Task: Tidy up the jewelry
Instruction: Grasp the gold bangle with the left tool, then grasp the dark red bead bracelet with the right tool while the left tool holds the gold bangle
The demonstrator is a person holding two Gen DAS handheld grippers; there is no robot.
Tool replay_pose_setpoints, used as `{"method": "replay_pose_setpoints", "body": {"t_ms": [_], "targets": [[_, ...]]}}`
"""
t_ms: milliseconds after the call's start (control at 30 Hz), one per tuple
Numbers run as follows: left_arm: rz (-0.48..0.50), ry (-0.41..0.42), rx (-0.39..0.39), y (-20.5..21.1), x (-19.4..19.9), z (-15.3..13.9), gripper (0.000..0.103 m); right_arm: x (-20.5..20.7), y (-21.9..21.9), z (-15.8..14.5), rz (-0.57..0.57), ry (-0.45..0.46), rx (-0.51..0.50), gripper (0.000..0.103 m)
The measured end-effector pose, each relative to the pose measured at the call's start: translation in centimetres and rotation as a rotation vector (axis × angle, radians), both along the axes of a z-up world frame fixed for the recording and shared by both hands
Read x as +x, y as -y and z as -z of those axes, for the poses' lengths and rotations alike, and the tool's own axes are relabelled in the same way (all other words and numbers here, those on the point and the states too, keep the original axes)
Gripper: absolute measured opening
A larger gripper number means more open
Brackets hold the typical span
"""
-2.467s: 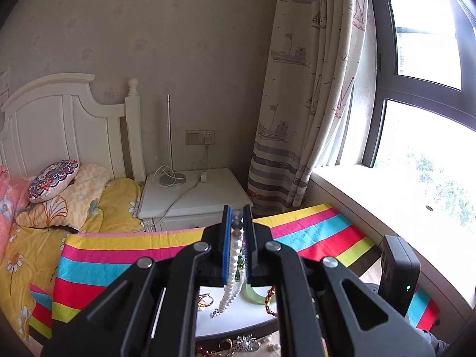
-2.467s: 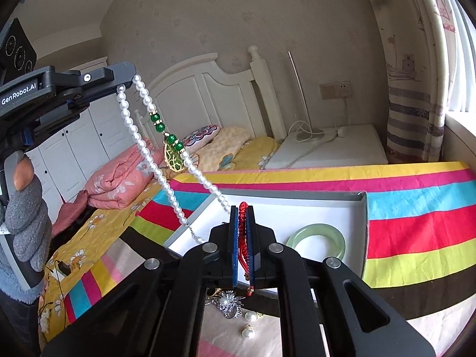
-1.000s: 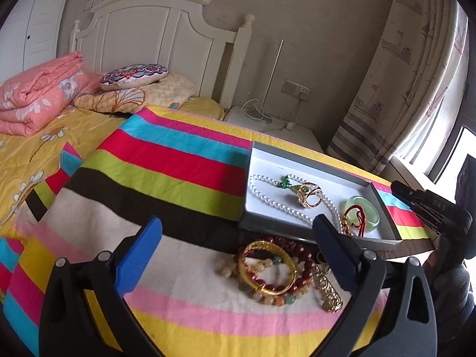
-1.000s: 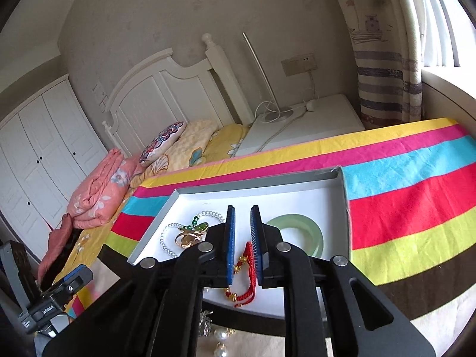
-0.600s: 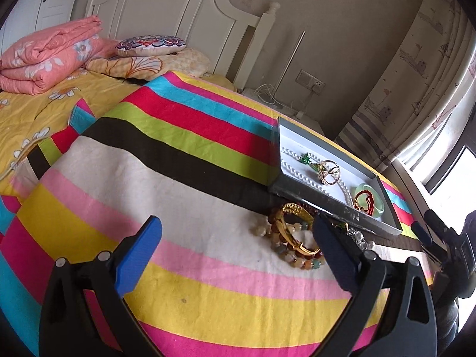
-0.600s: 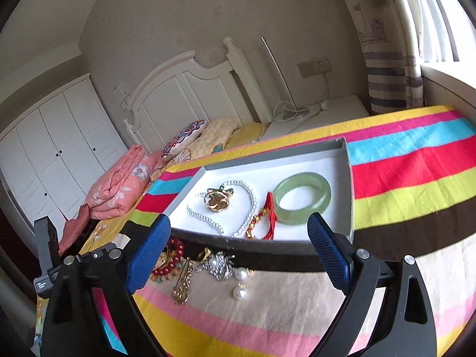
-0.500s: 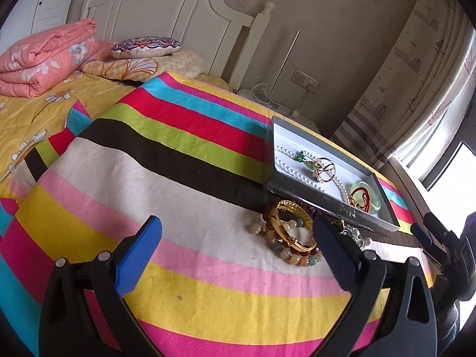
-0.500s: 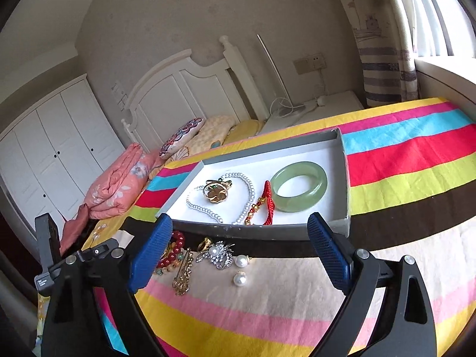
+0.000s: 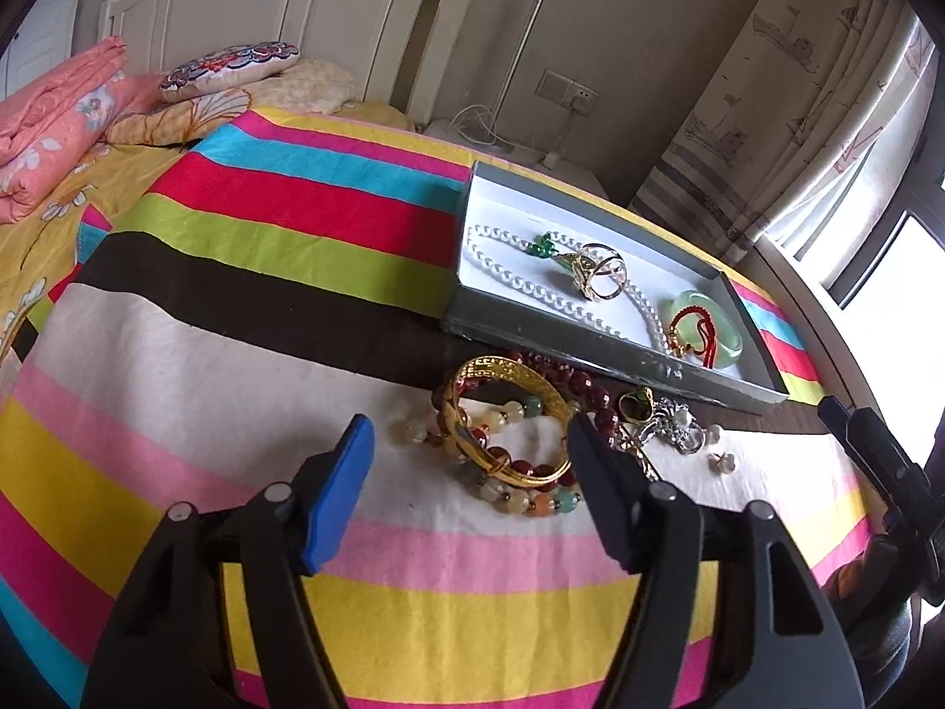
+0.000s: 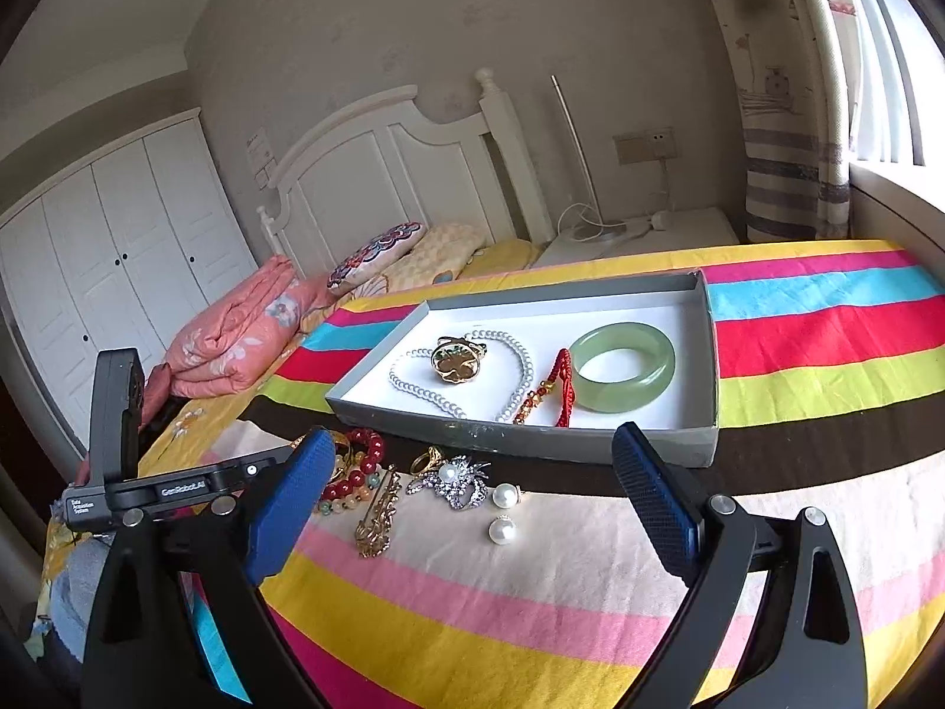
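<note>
A grey tray (image 10: 531, 440) (image 9: 531, 348) lies on the striped cloth. In it are a pearl necklace (image 10: 520, 363) (image 9: 520, 280) with a gold pendant (image 10: 455, 360), a red cord bracelet (image 10: 561, 384) (image 9: 700, 334) and a green jade bangle (image 10: 623, 375) (image 9: 729, 348). In front of the tray lie a gold bangle (image 9: 508, 413), bead bracelets (image 9: 531, 490) (image 10: 360, 467), a silver brooch (image 10: 458, 481), a gold clip (image 10: 375, 523) and two pearl earrings (image 10: 503, 514). My left gripper (image 9: 466, 490) is open, its jaws astride the gold bangle. My right gripper (image 10: 472, 502) is open above the brooch and earrings.
The striped cloth (image 9: 236, 319) covers a table beside a bed with a pink quilt (image 10: 236, 337) and pillows (image 9: 230, 68). A white nightstand (image 10: 638, 233) with cables stands behind. Curtains (image 9: 797, 118) and a window are at the right.
Both grippers let go of the pearl necklace and red bracelet, which now lie in the tray. Both opened, drew back and lowered toward the loose jewelry; the left jaws have narrowed around the gold bangle.
</note>
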State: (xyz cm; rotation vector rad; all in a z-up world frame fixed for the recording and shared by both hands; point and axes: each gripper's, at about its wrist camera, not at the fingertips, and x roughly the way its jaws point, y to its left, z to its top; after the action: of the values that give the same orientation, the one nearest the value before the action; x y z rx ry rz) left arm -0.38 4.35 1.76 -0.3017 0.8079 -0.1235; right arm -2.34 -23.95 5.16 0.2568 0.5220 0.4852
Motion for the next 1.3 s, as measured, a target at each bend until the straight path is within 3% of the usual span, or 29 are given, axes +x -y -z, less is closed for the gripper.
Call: {"method": "replay_pose_setpoints", "body": {"t_ms": [167,300,533,867,933,1000,1100,1300], "targets": [[0.024,-0.011,0.035,0.8,0.6,0.7,0.023,0.0,0.0,0.0,0.0,-0.001,0.003,0.091],[0.018,0.053,0.025,0.5,-0.2,0.1,0.007,0.0,0.0,0.0,0.0,-0.001,0.004,0.091],[0.017,0.105,-0.044,-0.8,-2.2,-1.0,0.007,0.0,-0.2,0.0,-0.005,-0.001,0.0,0.091],[-0.004,0.091,-0.185,-5.0,-5.6,0.3,0.008,0.5,-2.9,0.1,-0.06,-0.037,-0.101,0.09],[0.005,0.093,-0.176,-4.8,-5.7,0.4,0.008,1.3,-3.8,0.3,-0.081,-0.076,-0.096,0.086],[0.023,0.097,-0.173,-4.4,-5.9,0.4,0.008,2.0,-5.0,0.4,-0.112,-0.101,-0.089,0.072],[0.035,0.106,-0.186,-4.4,-6.1,0.4,0.008,2.7,-8.2,0.6,-0.166,-0.104,-0.16,0.051],[0.041,0.098,-0.179,-4.1,-6.0,0.6,0.008,5.3,-13.6,1.3,-0.228,-0.175,-0.252,0.032]]}}
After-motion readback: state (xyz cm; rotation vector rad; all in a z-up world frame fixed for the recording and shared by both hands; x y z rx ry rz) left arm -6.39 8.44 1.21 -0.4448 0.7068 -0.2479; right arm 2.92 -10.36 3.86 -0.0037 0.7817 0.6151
